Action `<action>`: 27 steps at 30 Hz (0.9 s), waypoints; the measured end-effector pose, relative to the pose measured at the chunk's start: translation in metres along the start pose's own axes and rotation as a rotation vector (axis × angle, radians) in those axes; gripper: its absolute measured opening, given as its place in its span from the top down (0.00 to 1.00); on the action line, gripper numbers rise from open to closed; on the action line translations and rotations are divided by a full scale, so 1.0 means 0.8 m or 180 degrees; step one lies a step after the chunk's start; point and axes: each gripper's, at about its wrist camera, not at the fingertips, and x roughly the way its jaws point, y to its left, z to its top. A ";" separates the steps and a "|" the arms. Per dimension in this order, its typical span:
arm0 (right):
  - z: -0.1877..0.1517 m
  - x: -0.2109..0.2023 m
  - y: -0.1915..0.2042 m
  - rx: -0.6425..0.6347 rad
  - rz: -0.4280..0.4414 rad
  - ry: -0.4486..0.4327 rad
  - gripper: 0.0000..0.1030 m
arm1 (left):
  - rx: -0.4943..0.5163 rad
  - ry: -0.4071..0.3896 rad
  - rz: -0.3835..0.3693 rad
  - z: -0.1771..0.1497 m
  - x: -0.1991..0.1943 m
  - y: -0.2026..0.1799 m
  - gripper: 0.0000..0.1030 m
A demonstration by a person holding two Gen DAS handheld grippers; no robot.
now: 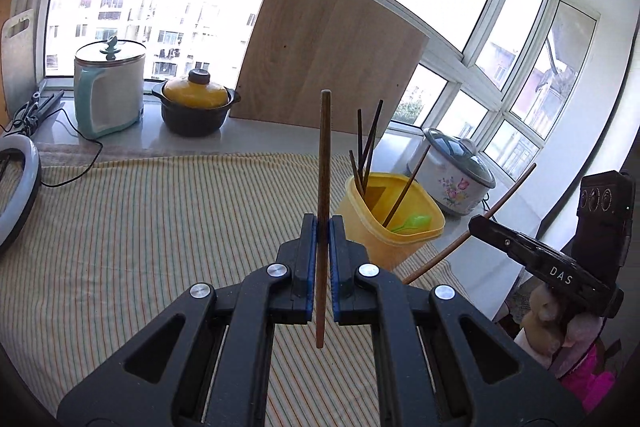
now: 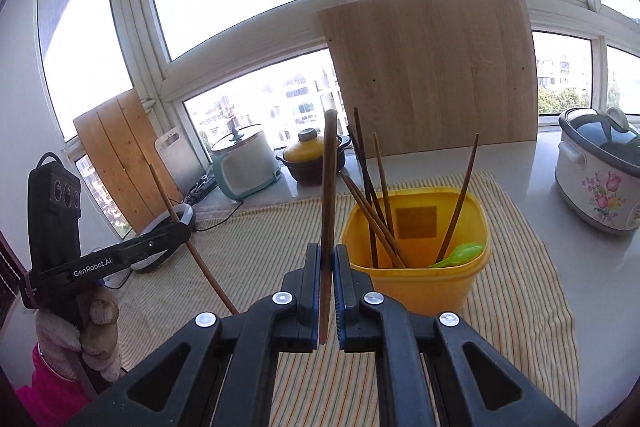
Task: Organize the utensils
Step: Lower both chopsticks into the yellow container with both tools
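Each tongs is clamped on one chopstick: left tongs [image 1: 323, 223], right tongs [image 2: 327, 251]. Tip each stick over the yellow tub [image 2: 416, 239], then let go

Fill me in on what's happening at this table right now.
A person is sorting utensils with two handheld grippers. The left gripper is shut on one brown chopstick, and the right gripper is shut on another chopstick. Both are held above the striped cloth near the yellow container, which already holds several chopsticks and a green spoon.
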 end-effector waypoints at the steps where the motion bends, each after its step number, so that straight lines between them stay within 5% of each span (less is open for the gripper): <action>1: 0.003 -0.004 -0.004 0.0016 -0.0018 -0.0031 0.96 | 0.0015 -0.0006 -0.0030 0.002 0.001 -0.005 0.97; 27: 0.052 -0.060 -0.069 0.0337 -0.0223 -0.0622 0.96 | 0.0134 -0.0402 -0.0293 0.074 0.030 -0.087 0.97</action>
